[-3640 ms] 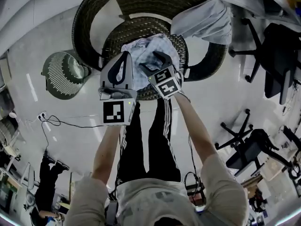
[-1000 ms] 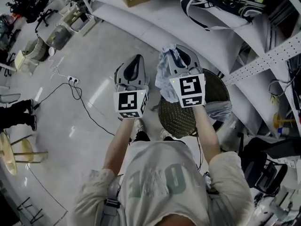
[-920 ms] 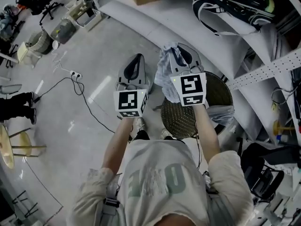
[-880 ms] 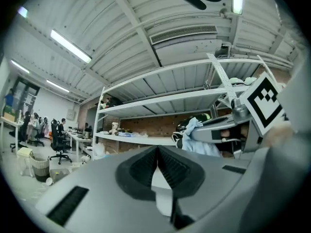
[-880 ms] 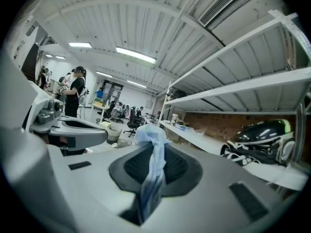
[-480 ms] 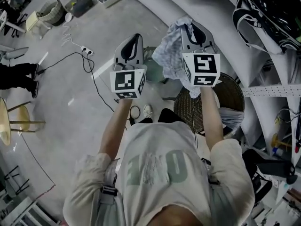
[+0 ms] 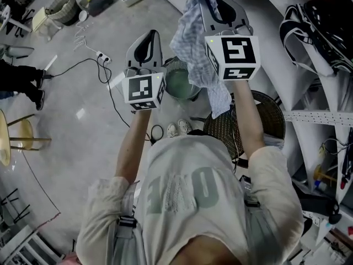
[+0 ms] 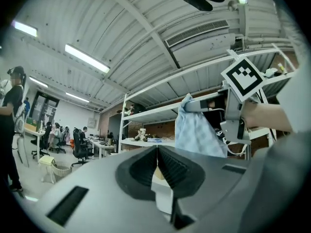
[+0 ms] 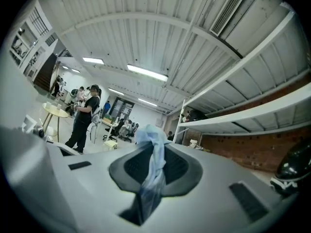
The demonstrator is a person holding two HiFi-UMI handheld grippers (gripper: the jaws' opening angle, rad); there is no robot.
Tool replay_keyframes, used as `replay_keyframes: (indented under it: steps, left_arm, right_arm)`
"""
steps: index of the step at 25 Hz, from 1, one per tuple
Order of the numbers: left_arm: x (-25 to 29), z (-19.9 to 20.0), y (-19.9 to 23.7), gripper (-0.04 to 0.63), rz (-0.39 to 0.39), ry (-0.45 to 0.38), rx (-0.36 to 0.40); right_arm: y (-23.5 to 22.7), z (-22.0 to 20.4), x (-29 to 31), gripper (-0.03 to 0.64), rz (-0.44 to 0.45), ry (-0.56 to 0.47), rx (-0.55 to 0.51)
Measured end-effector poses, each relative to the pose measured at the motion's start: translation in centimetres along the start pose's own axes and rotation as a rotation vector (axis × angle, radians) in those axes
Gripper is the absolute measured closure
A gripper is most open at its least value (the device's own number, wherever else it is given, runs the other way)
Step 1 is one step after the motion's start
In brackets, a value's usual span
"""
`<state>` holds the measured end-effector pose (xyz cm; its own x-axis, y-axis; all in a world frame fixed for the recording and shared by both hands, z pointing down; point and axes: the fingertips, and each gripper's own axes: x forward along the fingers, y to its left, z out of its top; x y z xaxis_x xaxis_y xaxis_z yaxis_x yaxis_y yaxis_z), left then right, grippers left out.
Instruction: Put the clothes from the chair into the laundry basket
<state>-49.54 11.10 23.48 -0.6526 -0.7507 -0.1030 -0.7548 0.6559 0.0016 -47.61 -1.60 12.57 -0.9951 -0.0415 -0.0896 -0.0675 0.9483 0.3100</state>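
Above the grey floor [image 7: 83, 120], beside white shelving [image 7: 320, 115], a crumpled pale-blue garment [image 7: 193, 43] hangs pinched in the right gripper [image 7: 218, 1]; the left gripper [image 7: 148, 37] is pressed together, empty.

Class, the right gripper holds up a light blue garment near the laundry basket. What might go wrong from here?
The jaws of the right gripper pinch only a bunched fold of the garment, so it may slip out. It hangs long, so part may drape over the rim of the laundry basket. A floor cable beside the basket could trip the person.
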Motion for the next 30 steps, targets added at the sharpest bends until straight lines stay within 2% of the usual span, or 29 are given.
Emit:
replay_keyframes:
  steps: [4, 8, 16, 26, 30]
  left_arm:
    - [-0.1, 0.0, 1.0, 0.577, 0.014, 0.004, -0.004]
    - [-0.3, -0.7, 1.6, 0.577, 0.023, 0.019, -0.009]
    - [-0.9, -1.3, 2.0, 0.577, 0.027, 0.040, 0.014]
    - [-1.6, -1.6, 2.1, 0.577, 0.043, 0.054, 0.007]
    - [-1.6, -1.8, 1.2, 0.577, 0.032, 0.056, 0.011]
  right_arm:
    - [0.1, 2.7, 1.5, 0.571, -0.002, -0.055, -0.019]
    - [0.3, 3.4, 1.9, 0.571, 0.000, -0.067, -0.038]
    - [1.0, 0.2, 1.3, 0.571, 0.010, 0.000, -0.012]
    - [1.6, -1.0, 1.0, 0.571, 0.028, 0.028, -0.008]
    - [2.0, -4.1, 1.0, 0.569, 0.058, 0.110, 0.068]
